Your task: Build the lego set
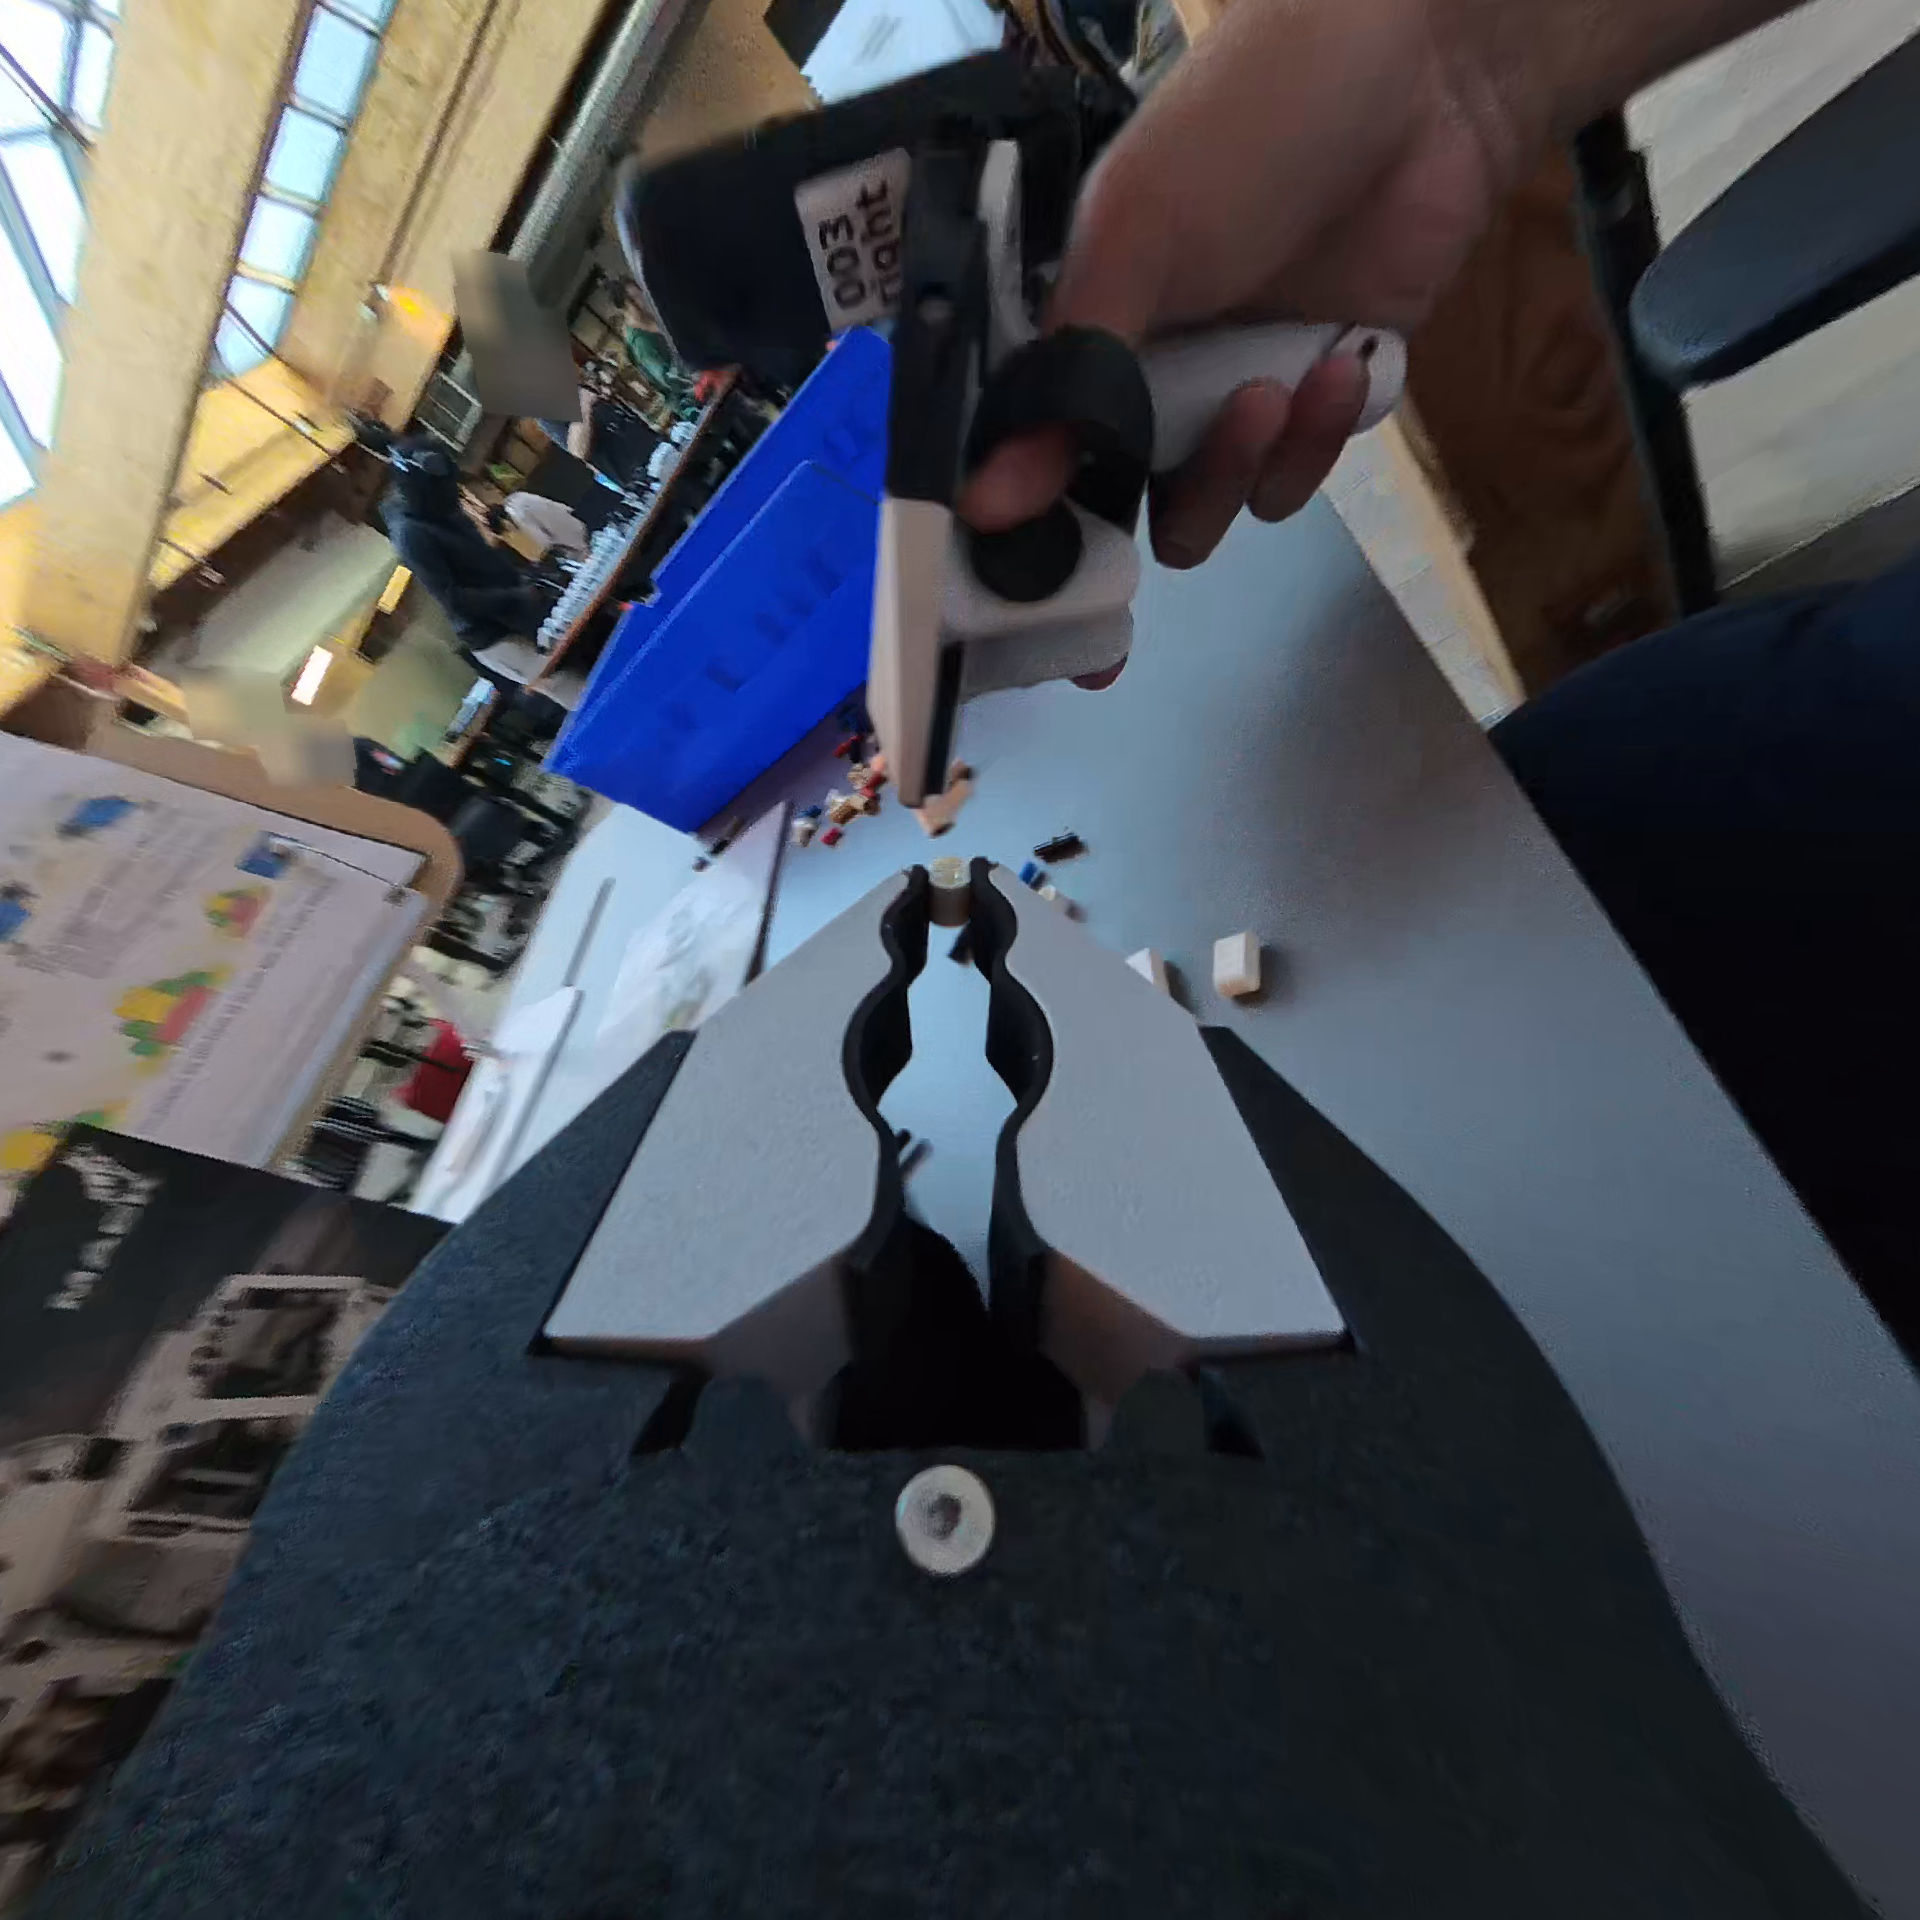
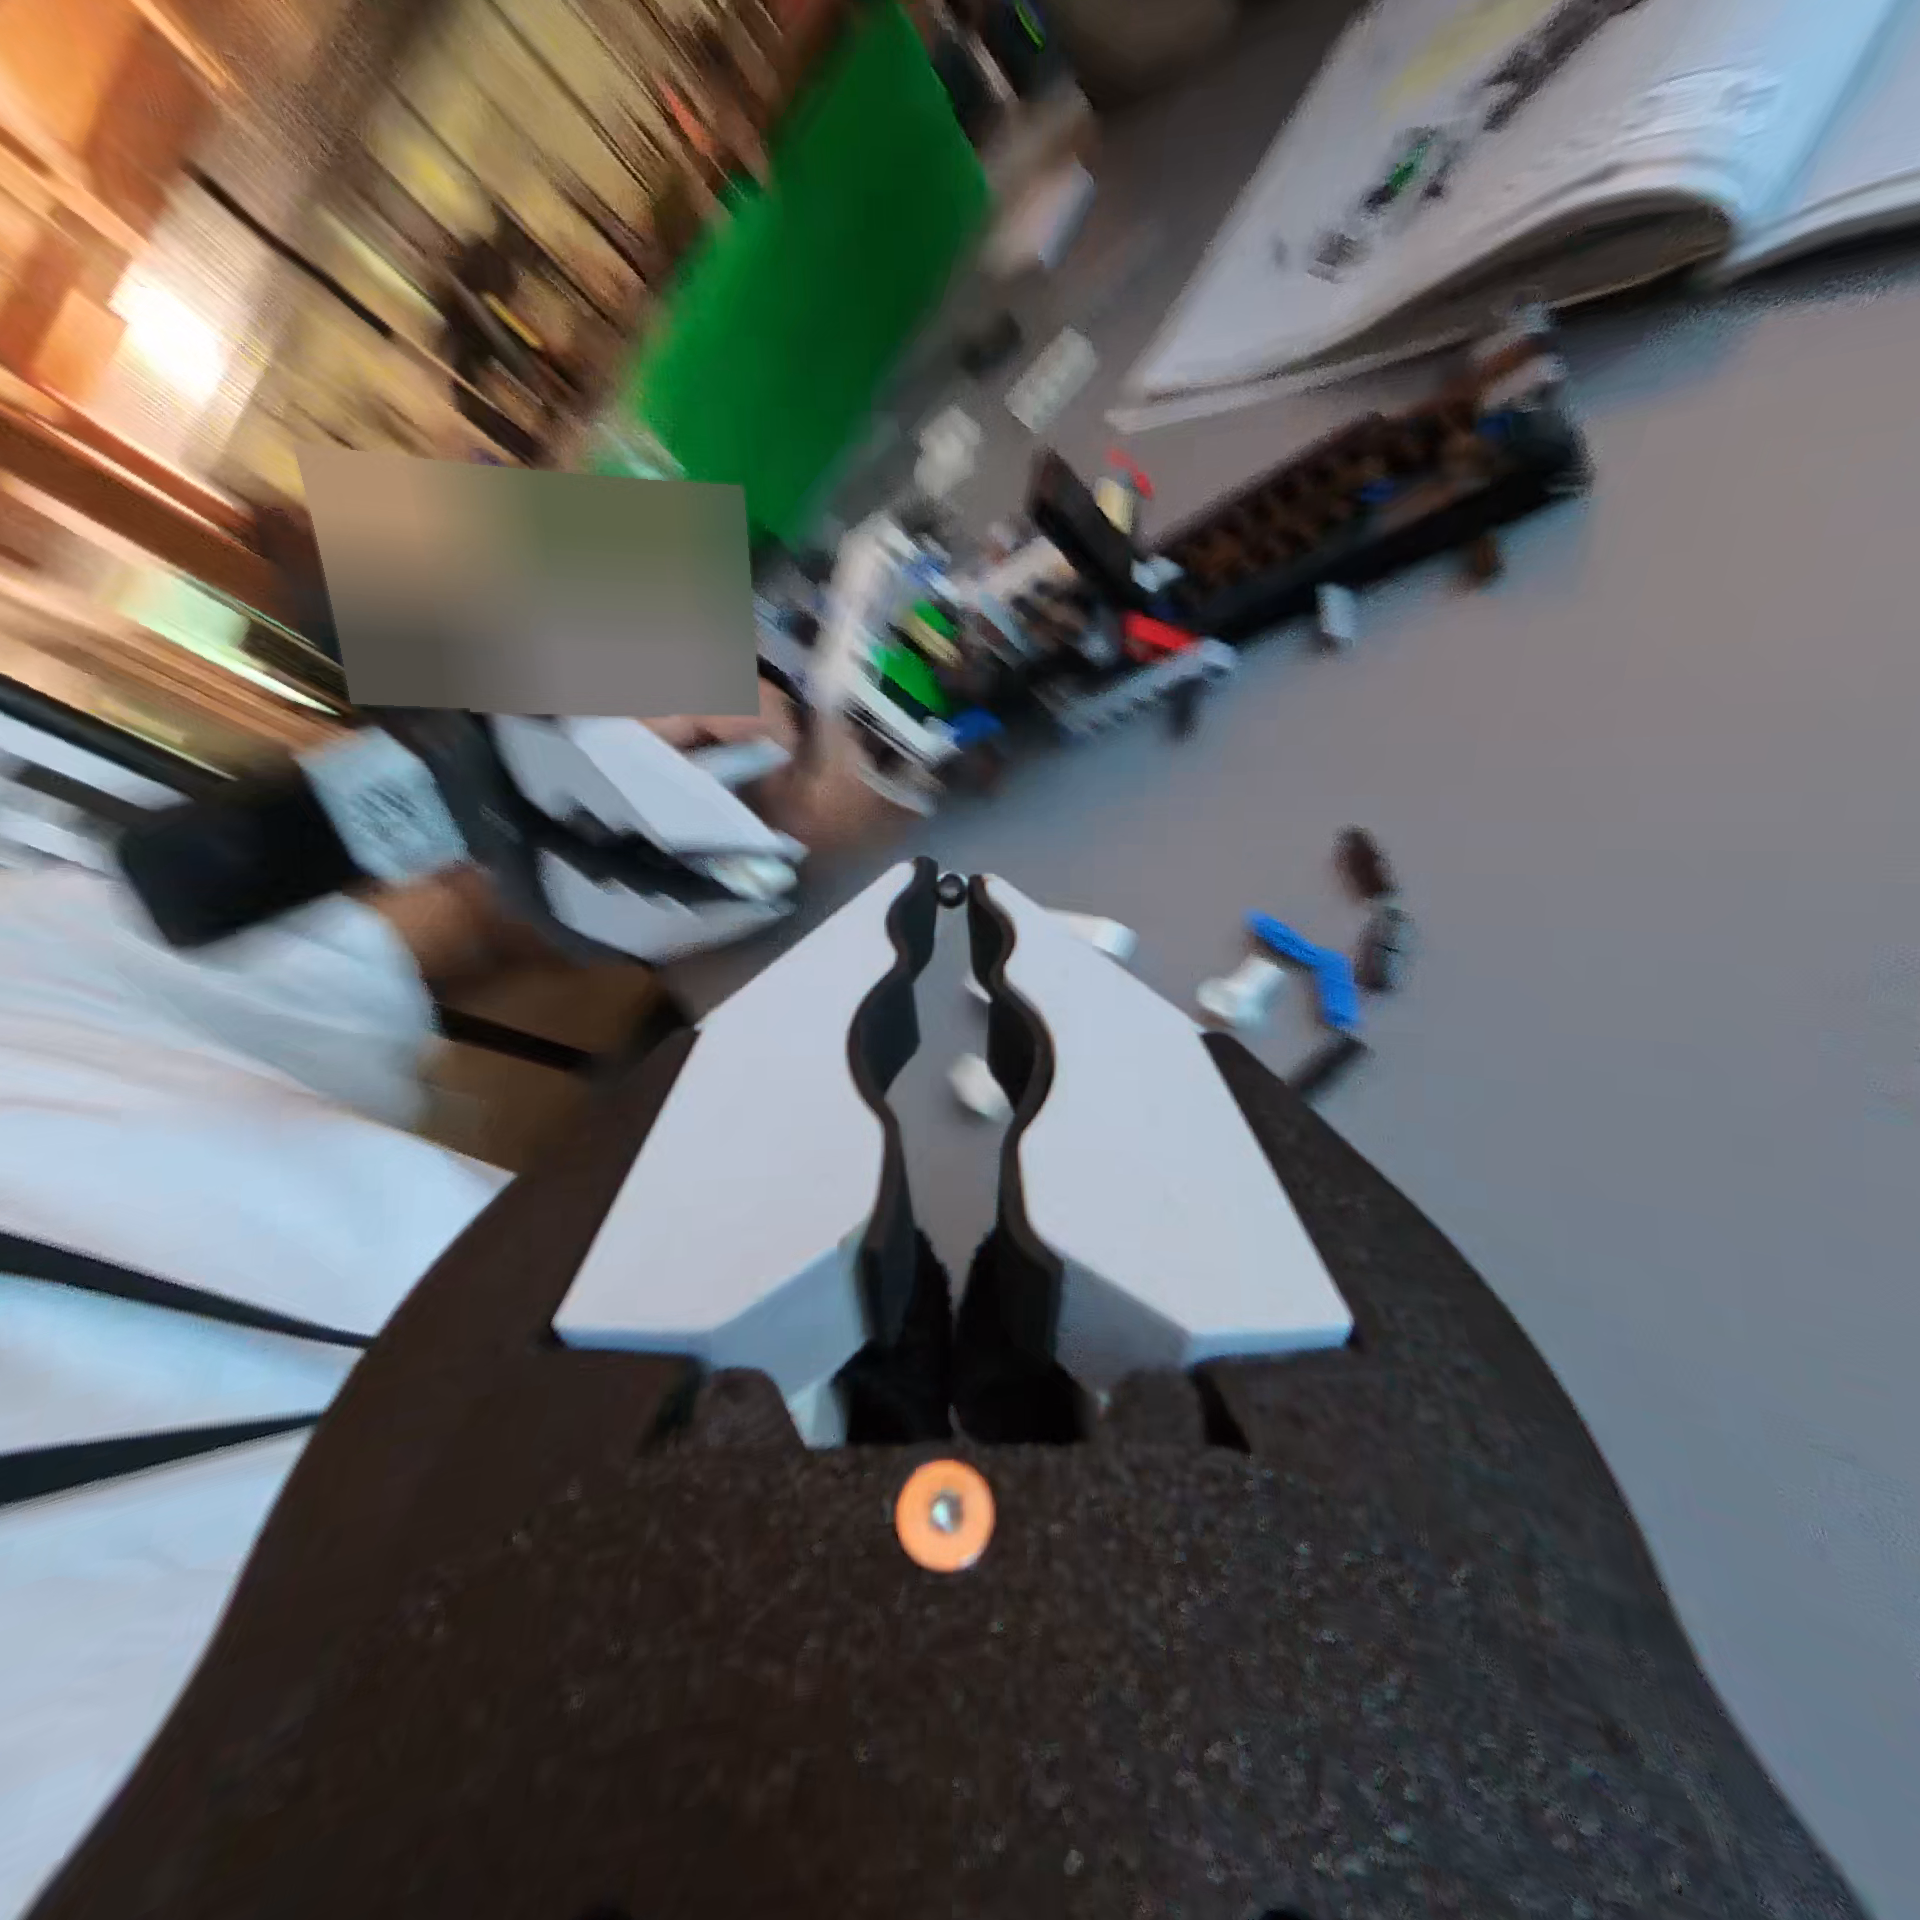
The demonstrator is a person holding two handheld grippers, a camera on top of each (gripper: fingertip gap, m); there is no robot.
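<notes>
My left gripper (image 1: 950, 896) is shut on a small tan round Lego piece (image 1: 950, 891), held above the grey table (image 1: 1403, 935). The right gripper shows in the left wrist view (image 1: 928, 805), pointing down just beyond my left tips, a hand around its handle. In the right wrist view my right gripper (image 2: 950, 889) is shut on a tiny black ring piece (image 2: 951, 886). A partly built Lego model (image 2: 1299, 540) with dark studded plates stands farther off on the table. Loose pieces lie nearby: a blue one (image 2: 1311, 964), white ones (image 2: 1236, 992), a tan block (image 1: 1236, 964).
A blue bin (image 1: 748, 644) stands at the table's far side with small loose pieces (image 1: 852, 810) before it. An open instruction booklet (image 2: 1455, 187) lies beyond the model. A printed sheet (image 1: 187, 935) and a dark box (image 1: 156, 1403) are at the left. A person's dark sleeve (image 1: 1766, 935) is at the right.
</notes>
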